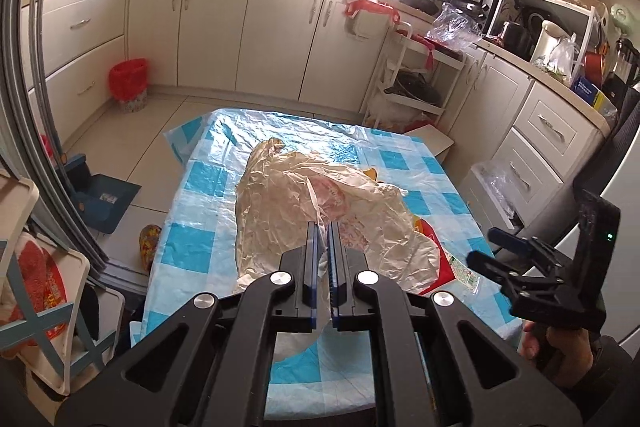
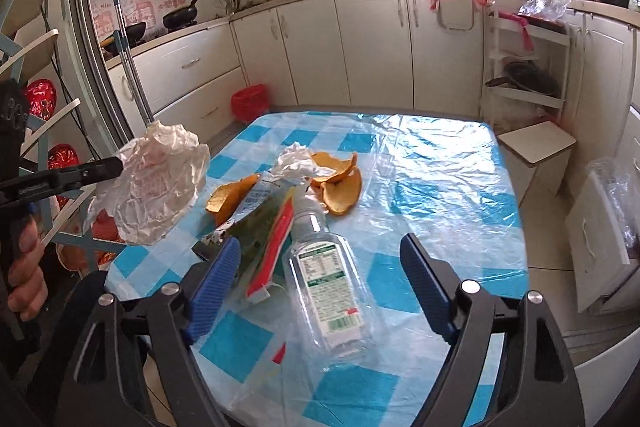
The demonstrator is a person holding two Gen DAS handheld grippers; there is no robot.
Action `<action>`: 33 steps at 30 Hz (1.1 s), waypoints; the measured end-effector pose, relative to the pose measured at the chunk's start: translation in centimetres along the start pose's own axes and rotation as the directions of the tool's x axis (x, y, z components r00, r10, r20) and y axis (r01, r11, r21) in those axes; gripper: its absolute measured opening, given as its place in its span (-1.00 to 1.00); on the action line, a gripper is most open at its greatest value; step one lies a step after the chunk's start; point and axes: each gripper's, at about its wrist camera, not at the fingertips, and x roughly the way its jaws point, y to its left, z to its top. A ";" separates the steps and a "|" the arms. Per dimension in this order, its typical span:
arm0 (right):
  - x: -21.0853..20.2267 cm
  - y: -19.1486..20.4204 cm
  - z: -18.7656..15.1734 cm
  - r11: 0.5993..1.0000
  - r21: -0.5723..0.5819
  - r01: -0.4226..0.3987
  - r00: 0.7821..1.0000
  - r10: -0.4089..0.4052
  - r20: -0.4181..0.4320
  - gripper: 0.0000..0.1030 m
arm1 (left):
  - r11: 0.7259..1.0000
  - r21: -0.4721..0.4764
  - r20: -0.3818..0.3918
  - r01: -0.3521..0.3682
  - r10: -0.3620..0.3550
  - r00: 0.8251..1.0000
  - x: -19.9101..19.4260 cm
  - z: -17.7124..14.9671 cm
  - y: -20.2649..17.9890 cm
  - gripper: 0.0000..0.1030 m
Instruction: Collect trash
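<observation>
— What sits closest in front of you?

— My left gripper (image 1: 324, 227), clamped tight on a crumpled plastic bag (image 1: 320, 203) that hangs off its tips, lifted above the checked tablecloth (image 1: 200, 179).

— And the other one?

— My right gripper (image 2: 320, 255) is spread wide and grasps nothing; no trash is pressed by its blue fingers (image 2: 218, 267).

— Where is the rest of the trash?

— Just ahead of the right gripper, between its fingers, lies a clear bottle (image 2: 328, 275) on its side. Left of it, touching, a red and green wrapper (image 2: 272, 247). Beyond those, orange peels (image 2: 340, 187) and a white tissue (image 2: 296, 157).
</observation>
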 end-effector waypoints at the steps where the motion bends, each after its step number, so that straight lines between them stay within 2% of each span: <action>1: 0.9 0.2 0.2 1.000 0.009 -0.007 1.000 0.007 -0.018 0.44 | 1.000 0.004 0.005 -0.001 0.001 1.000 -0.3 -0.1 -0.1 -0.91; 6: 3.8 1.9 0.1 0.999 0.009 -0.038 0.997 0.039 -0.068 0.13 | 1.000 0.012 0.021 -0.004 0.004 1.000 -1.2 -0.3 -0.1 -0.91; 8: 4.5 2.5 -0.1 0.999 -0.011 -0.040 0.995 0.039 -0.094 -0.20 | 1.000 0.013 0.026 -0.006 0.006 1.000 -1.3 -0.3 -0.1 -0.91; 9: 5.0 2.8 -0.1 0.999 -0.011 -0.047 0.993 0.046 -0.110 -0.30 | 1.000 0.012 0.028 -0.005 0.005 1.000 -1.4 -0.3 0.0 -0.91; 11: 5.3 3.1 -0.3 0.999 -0.005 -0.054 0.991 0.053 -0.119 -0.85 | 1.000 0.010 0.033 -0.006 0.006 0.999 -1.7 -0.3 0.1 -0.91; 18: 2.3 3.1 -0.3 0.995 0.040 -0.096 0.993 0.098 -0.058 -0.92 | 1.000 0.009 0.046 -0.005 0.004 0.999 -2.4 -0.2 0.2 -0.91; 25: -2.2 1.7 -0.2 0.975 0.150 -0.167 0.986 0.162 0.043 -0.92 | 1.000 0.025 0.057 0.006 -0.008 0.998 -3.1 -0.1 -0.9 -0.91; 33: -7.0 -0.7 -0.4 0.962 0.214 -0.170 0.980 0.142 0.139 -0.92 | 0.998 0.053 0.065 0.032 -0.036 0.997 -4.0 -0.1 -2.7 -0.91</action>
